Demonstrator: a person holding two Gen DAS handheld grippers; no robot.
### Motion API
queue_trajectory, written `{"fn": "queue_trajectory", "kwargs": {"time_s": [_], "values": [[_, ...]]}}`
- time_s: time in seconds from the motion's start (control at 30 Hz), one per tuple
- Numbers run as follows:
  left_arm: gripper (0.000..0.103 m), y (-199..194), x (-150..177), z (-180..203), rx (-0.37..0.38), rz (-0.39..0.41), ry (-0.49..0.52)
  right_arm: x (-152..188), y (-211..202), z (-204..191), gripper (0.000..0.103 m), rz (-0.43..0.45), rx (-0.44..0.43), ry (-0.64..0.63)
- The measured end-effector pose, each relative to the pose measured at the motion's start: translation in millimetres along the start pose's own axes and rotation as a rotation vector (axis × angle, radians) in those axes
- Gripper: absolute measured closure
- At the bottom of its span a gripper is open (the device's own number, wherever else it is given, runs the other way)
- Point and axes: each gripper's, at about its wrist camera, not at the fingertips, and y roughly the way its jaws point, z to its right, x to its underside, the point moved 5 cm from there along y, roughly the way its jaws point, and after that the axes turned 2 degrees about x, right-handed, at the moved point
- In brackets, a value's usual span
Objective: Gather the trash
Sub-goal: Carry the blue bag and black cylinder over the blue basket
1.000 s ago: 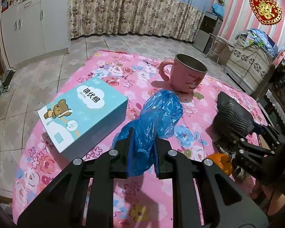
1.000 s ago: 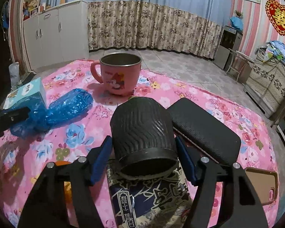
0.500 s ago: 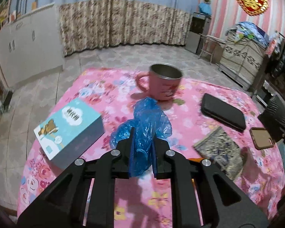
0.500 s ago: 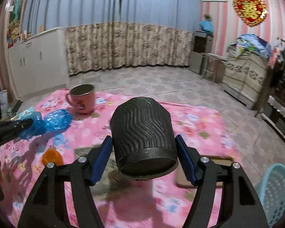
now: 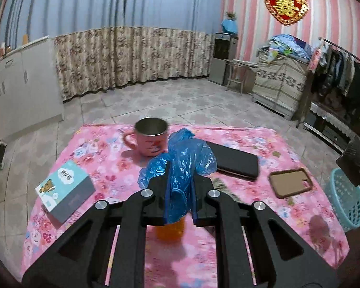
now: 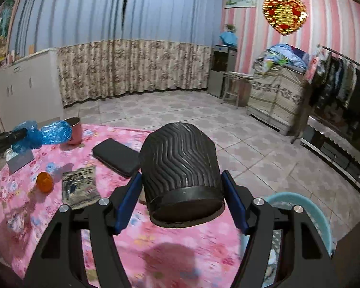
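We take the pink flowered tablecloth [image 5: 240, 247] as our landmark, since everything is laid out on it or just off its edge. Off its right edge, down on the tiled floor, stands the pale blue plastic lattice basket [image 5: 348, 204]; we judge it is the bin, set there so trash can be carried off the cloth and dropped in. Above the cloth's near right corner our right gripper [image 6: 180, 199] is clamped on the black ribbed paper cup [image 6: 180, 168], pads against its sides and the cup lying on its side with its base toward the camera, a hold that keeps it from slipping on the way to the basket. Over the middle of the cloth our left gripper [image 5: 180, 196] pinches the crumpled blue plastic bag [image 5: 187, 158] tight between nearly closed pads, because thin film needs a narrow grip; most of the bag bunches up beyond the fingers. The pink metal-lined mug [image 5: 151, 139] at the far side, the teal cardboard box [image 5: 64, 189] near the left edge and the small orange peel-like scrap [image 6: 44, 181] stay on the cloth.
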Motion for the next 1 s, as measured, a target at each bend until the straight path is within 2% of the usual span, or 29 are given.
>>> {"fn": "queue_trajectory", "kwargs": {"time_s": [0.3, 0.6, 1.0], "values": [[0.092, -17.4, -2.4, 73.8, 0.102, -0.003, 0.077, 8.0, -23.5, 59.7, 0.036, 0.022, 0.068, 0.095], [0.092, -13.0, 8.2, 143.3, 0.214, -0.037, 0.124, 33.3, -26.9, 114.3, 0.036, -0.001, 0.135, 0.174], [0.092, 3.6, 37.2, 276.7, 0.384, -0.077, 0.258, 72.6, -21.8, 187.6, 0.036, -0.063, 0.241, 0.248]]}}
